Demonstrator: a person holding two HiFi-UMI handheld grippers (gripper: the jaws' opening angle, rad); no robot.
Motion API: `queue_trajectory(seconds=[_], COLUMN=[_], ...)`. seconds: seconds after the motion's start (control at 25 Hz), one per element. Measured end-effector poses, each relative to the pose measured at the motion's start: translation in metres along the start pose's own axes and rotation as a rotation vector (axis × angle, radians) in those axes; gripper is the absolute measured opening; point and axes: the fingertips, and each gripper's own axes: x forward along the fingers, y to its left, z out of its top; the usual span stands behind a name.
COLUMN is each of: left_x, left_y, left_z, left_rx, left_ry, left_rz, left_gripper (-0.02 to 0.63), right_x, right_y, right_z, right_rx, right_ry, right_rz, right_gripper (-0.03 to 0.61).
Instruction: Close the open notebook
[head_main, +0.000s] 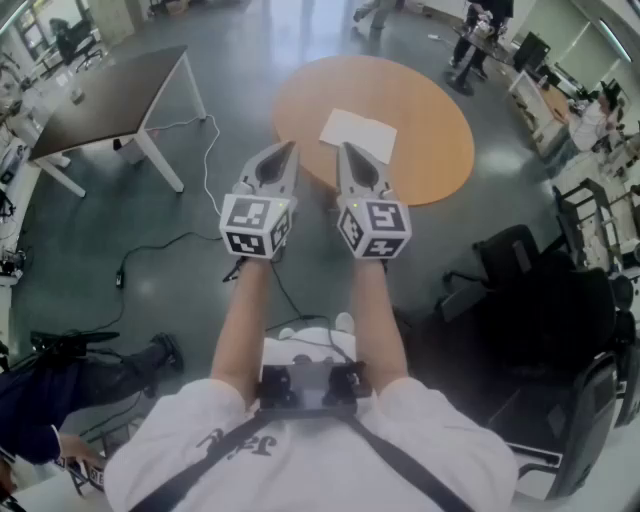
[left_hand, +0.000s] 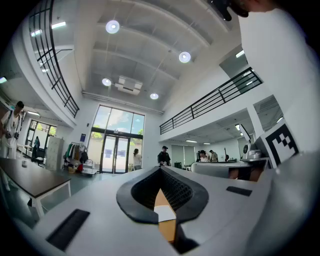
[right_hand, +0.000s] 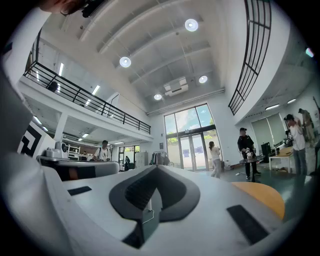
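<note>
An open white notebook (head_main: 358, 134) lies flat on the near side of a round wooden table (head_main: 430, 120). I hold both grippers side by side in the air in front of the table, short of the notebook and pointing toward it. In the head view the left gripper (head_main: 290, 148) is shut to a point with nothing in it, and the right gripper (head_main: 345, 150) is shut and empty too. In the left gripper view the gripper (left_hand: 161, 167) has its jaws together, and a strip of the notebook (left_hand: 165, 214) shows below them. The right gripper (right_hand: 156, 167) looks across the hall, the table (right_hand: 260, 196) at its right.
A dark rectangular table (head_main: 110, 95) with white legs stands at the left. Cables (head_main: 200, 240) trail over the grey floor under the grippers. Black office chairs (head_main: 520, 260) crowd the right side. A seated person (head_main: 60, 390) is at the lower left; other people stand further back.
</note>
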Motion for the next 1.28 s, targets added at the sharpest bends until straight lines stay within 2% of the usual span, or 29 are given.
queue_trajectory(seconds=[0.32, 0.48, 0.8, 1.0, 1.28], left_x=[-0.013, -0.007, 0.036, 0.089, 0.159], left_y=[0.012, 0.013, 0.008, -0.002, -0.005], left_z=[-0.003, -0.010, -0.017, -0.017, -0.014], left_rx=[0.007, -0.014, -0.015, -0.003, -0.036], left_ry=[0.004, 0.014, 0.018, 0.022, -0.008], left_rz=[-0.017, -0.020, -0.037, -0.057, -0.047], left_gripper=[0.012, 0.012, 0.012, 0.012, 0.012], right_x=[0.001, -0.001, 0.019, 0.052, 0.088], right_y=[0.023, 0.016, -0.030, -0.082, -0.136], right_z=[-0.006, -0.005, -0.005, 0.009, 0.015], right_rx=[-0.016, -0.015, 0.055, 0.072, 0.046], right_ry=[0.006, 0.013, -0.015, -0.041, -0.030], right_rz=[-0.022, -0.037, -0.071, -0.086, -0.064], right_gripper=[0.015, 0.015, 0.015, 0.015, 0.015])
